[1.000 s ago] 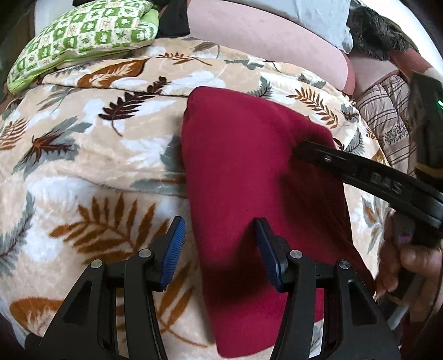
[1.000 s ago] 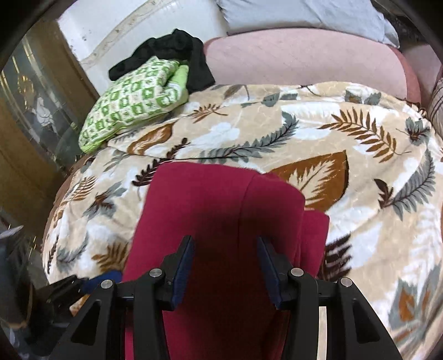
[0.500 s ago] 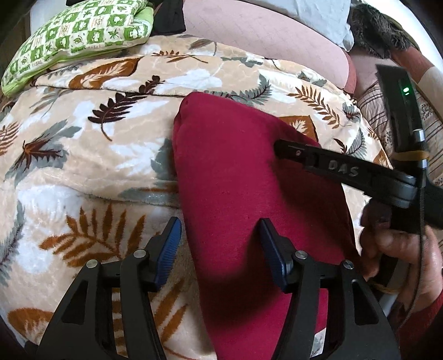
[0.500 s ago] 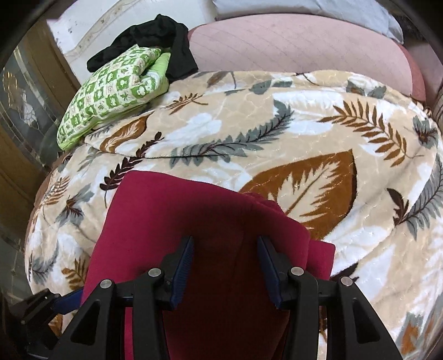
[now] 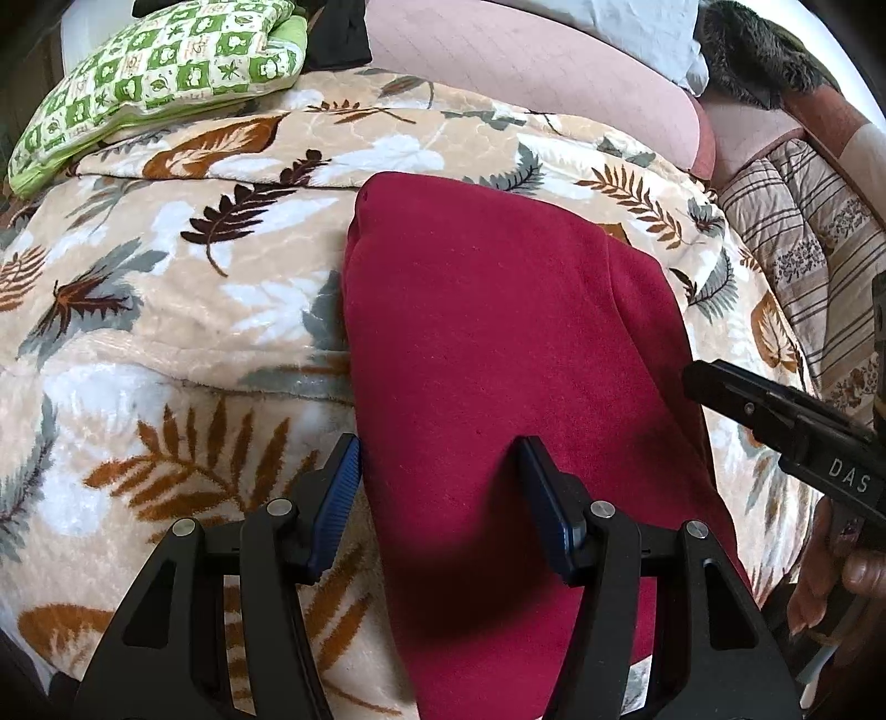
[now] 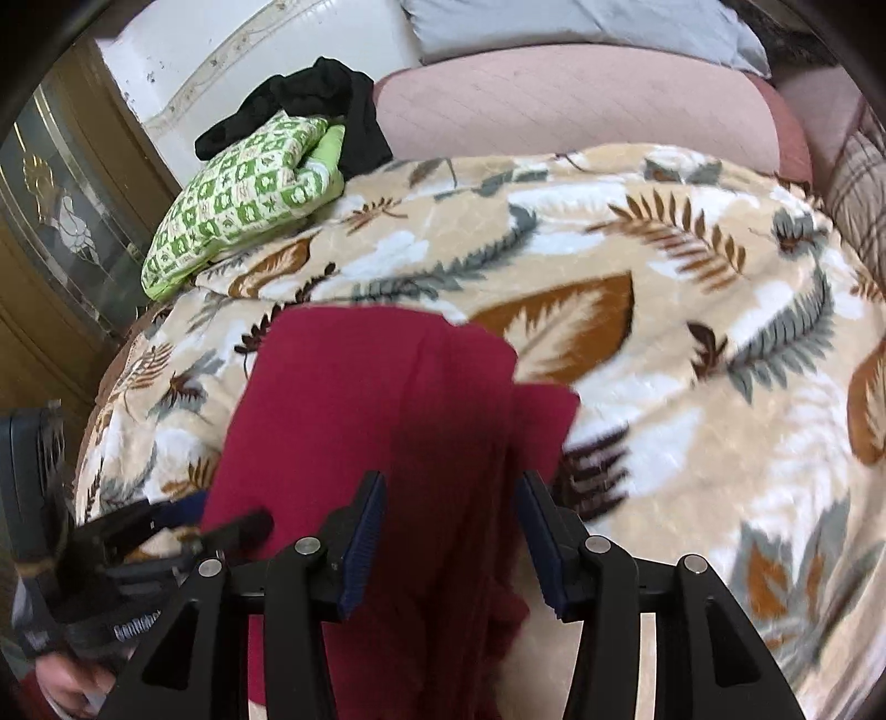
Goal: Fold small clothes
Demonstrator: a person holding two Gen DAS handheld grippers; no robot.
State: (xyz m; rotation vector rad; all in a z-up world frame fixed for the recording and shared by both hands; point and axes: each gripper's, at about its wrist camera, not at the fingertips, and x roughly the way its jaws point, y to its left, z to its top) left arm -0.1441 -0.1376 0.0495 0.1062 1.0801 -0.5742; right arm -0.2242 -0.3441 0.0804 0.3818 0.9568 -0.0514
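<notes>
Since half a second ago the right tool [image 5: 720, 387] has drawn back from over the maroon garment [image 5: 498, 360] toward the right edge of the left wrist view, so more of the cloth's right side shows.

At the upper left of that view a green patterned pillow [image 5: 160, 83] lies on the leaf-print blanket [image 5: 166, 310], with a black cloth [image 5: 338, 33] just beside it at the top. In the middle, the maroon garment lies folded lengthwise on the blanket, running from mid-frame down to the lower edge. The left tool [image 5: 440, 498] hangs over its near end with its jaws spread, the left one above the blanket just beside the cloth's edge, the right one above the cloth. At right, a hand [image 5: 830, 570] holds the right tool.

In the right wrist view the left tool [image 6: 183, 526] shows at lower left, blurred. The right tool [image 6: 448, 531] is spread wide above the garment [image 6: 360, 399], pinching nothing. A pink cushion [image 6: 581, 105] lies behind the blanket [image 6: 692, 387].
</notes>
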